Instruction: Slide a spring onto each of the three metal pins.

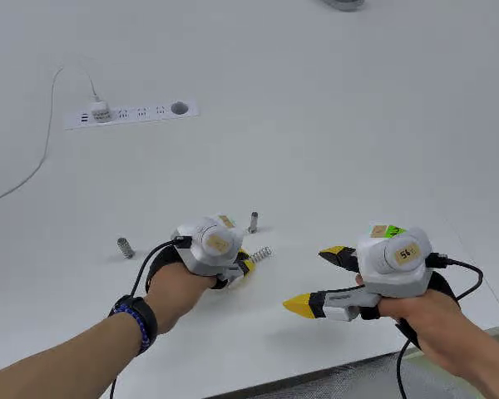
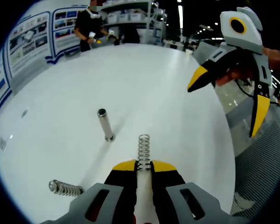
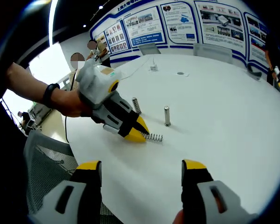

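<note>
My left gripper [image 1: 246, 264] is shut on one end of a small coil spring [image 1: 261, 253], which sticks out ahead of the jaws just above the white table. In the left gripper view the spring [image 2: 143, 148] points forward from the yellow tips. A bare metal pin [image 1: 253, 222] stands upright just beyond it, also seen as the pin [image 2: 104, 125] and the pin [image 3: 167, 115]. Another pin with a spring on it [image 1: 125, 247] stands to the left. My right gripper [image 1: 309, 278] hovers open to the right, with nothing between its fingers.
A white power strip [image 1: 133, 112] with a plugged charger and a cable [image 1: 40, 162] lies at the back left. The table's front edge [image 1: 358, 362] runs close under the right hand. People stand at the table's far side in the left gripper view.
</note>
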Tool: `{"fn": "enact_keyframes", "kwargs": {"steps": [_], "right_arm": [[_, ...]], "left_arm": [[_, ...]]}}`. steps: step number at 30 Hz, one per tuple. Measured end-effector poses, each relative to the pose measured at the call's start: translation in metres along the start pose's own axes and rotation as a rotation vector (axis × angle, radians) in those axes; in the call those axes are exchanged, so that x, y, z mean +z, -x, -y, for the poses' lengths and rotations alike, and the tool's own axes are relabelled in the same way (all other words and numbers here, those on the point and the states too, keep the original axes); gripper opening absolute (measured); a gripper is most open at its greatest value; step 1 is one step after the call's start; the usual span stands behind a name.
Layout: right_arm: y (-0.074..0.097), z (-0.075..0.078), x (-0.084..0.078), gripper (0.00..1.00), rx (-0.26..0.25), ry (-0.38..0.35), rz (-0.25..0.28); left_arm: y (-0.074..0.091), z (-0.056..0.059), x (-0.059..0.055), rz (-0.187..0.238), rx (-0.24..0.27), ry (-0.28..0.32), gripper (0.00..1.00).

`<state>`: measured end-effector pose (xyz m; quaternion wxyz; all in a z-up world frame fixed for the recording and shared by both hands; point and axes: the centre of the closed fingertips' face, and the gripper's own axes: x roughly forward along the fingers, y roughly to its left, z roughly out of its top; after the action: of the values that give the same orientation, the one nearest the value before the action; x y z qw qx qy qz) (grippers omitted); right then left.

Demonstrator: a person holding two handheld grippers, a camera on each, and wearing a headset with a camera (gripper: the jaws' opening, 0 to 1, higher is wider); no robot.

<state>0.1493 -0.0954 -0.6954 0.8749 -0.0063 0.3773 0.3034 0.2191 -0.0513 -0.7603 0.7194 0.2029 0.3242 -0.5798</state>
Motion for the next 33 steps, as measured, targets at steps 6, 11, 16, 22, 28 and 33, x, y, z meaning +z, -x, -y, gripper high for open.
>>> {"fn": "enact_keyframes", "kwargs": {"steps": [6,11,16,22,28,33], "right_arm": [[-0.001,0.001,0.003,0.70,0.007,-0.004,0.006],[-0.002,0.002,0.006,0.69,0.012,-0.001,0.008],[-0.004,0.000,0.008,0.68,0.022,-0.008,0.014],[-0.009,-0.004,0.012,0.67,0.042,-0.010,0.019],[-0.012,-0.008,0.020,0.64,0.068,-0.020,0.036],[-0.018,-0.010,0.026,0.63,0.088,-0.026,0.043]], "left_arm": [[0.012,-0.001,-0.003,0.006,0.005,-0.021,0.11],[0.024,-0.004,-0.005,0.012,0.012,-0.028,0.11],[0.038,-0.003,-0.007,0.020,0.019,-0.037,0.11],[0.053,-0.005,-0.008,0.038,0.035,-0.038,0.11],[0.065,0.000,-0.009,0.048,0.039,-0.046,0.11],[0.074,0.005,-0.006,0.064,0.042,-0.053,0.11]]}}
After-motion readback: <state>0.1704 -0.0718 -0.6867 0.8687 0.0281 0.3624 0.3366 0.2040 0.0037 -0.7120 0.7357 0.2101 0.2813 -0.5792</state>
